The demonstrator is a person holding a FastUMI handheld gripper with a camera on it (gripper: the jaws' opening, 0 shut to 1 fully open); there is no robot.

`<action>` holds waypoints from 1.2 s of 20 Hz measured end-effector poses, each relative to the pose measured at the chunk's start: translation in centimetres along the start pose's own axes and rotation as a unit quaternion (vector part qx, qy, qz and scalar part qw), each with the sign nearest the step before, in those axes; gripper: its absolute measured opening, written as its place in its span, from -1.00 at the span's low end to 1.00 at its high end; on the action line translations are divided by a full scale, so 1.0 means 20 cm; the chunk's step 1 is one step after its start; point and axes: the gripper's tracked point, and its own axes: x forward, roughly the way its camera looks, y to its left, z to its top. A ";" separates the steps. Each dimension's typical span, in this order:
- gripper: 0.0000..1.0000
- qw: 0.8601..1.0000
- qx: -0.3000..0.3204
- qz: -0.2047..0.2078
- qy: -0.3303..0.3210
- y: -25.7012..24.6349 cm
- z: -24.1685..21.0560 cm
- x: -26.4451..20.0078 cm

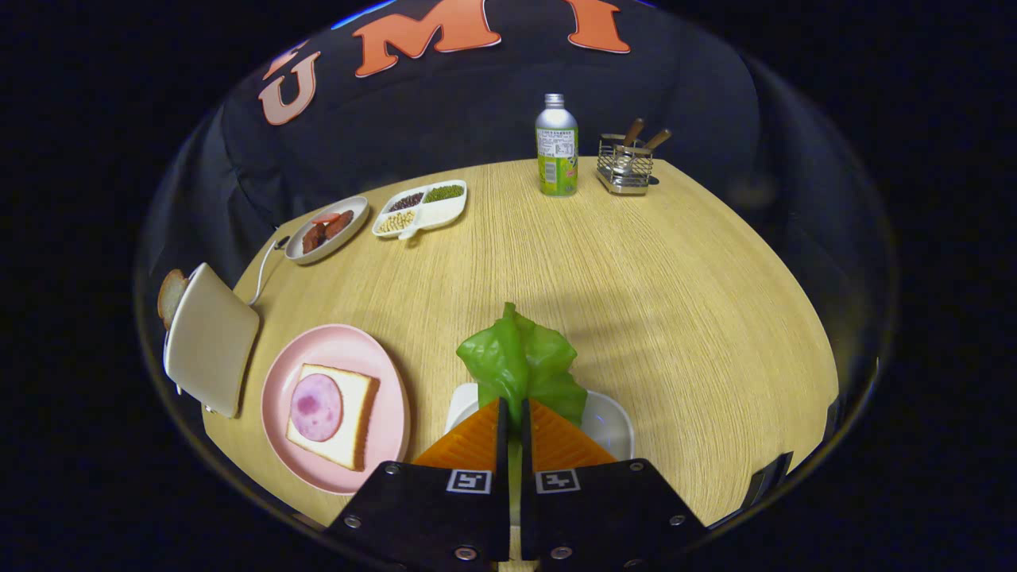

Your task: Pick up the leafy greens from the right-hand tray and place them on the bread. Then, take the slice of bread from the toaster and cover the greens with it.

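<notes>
Gripper view: round wooden table (620, 270) seen from above, along the two fingers.
Gripper (513, 417): orange fingers (469, 445) drawn nearly together, clamping the lower part of the leafy greens (520, 357) from both sides.
Leafy greens: one crumpled green leaf, spreading up and ahead of the fingertips, above the white tray (608, 417).
White tray: directly under the fingers; its rim shows on both sides of them.
Pink plate (389, 421): left of the fingers, on the table.
Bread (357, 421): one square slice lying flat on the pink plate, with a round slice of ham (316, 407) on top.
Toaster (208, 340): beige, left of the pink plate at the table edge; a slice of toast (170, 295) sticks out of its far end.
White cord (262, 274): runs from the toaster toward the far side.
Far left: oval dish (353, 226) with dark and red pieces; beside it a divided dish (441, 214) with beans or grains.
Far side: drink bottle (556, 145) standing upright; just right of it a wire holder (625, 167) with wooden-handled utensils.
</notes>
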 end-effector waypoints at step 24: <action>-0.88 0.981 -0.109 0.150 0.057 0.77 -0.15 0.03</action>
